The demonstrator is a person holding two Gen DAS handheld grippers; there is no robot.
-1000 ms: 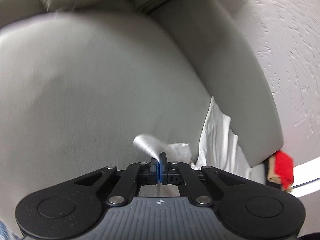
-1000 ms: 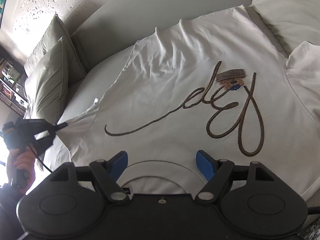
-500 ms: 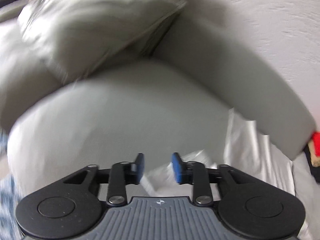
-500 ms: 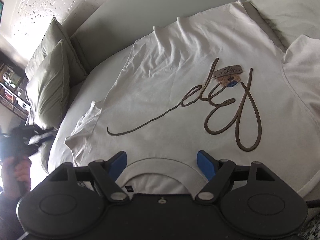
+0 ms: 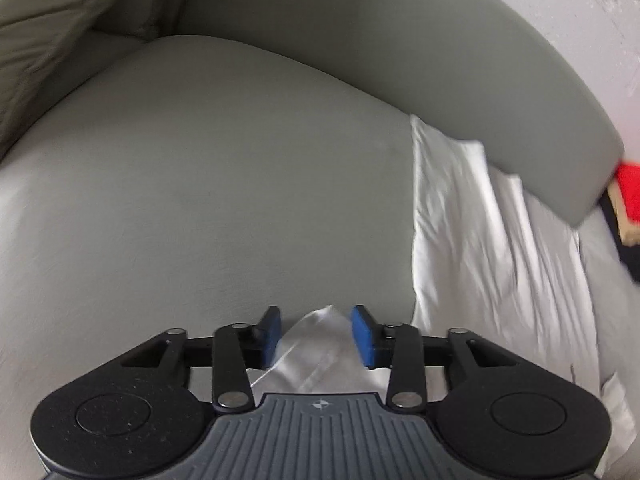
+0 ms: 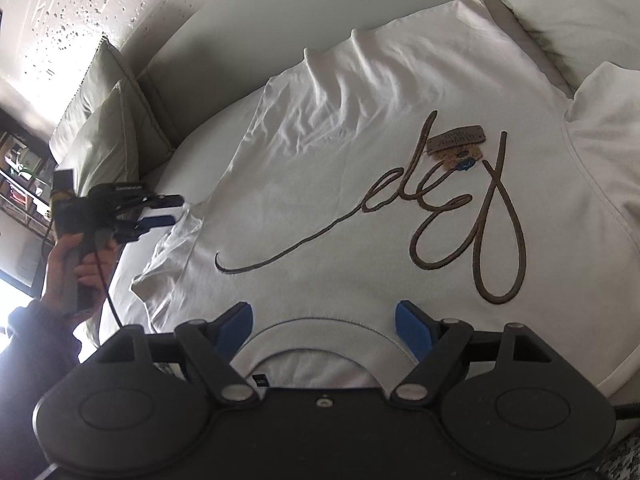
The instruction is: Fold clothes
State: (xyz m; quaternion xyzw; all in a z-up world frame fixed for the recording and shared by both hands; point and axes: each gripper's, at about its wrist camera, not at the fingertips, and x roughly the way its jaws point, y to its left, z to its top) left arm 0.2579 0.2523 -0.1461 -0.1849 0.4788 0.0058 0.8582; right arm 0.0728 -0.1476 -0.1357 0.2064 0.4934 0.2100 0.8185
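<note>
A white T-shirt with brown script lettering and a small brown tag lies spread front-up on a grey couch seat. My right gripper is open just above the collar, holding nothing. My left gripper is open with the crumpled left sleeve lying between and under its pads. In the right wrist view the left gripper sits at the sleeve at the shirt's left side. The shirt's hem side shows in the left wrist view.
Grey-green cushions stand at the couch's left end, also in the left wrist view. The couch backrest runs behind the shirt. A white pillow lies at the right. A red object sits beyond the couch.
My left gripper was shut on the sleeve, pulling it outward; it has opened and let the sleeve go, then moved back in close to it. The right gripper stayed open over the collar.
</note>
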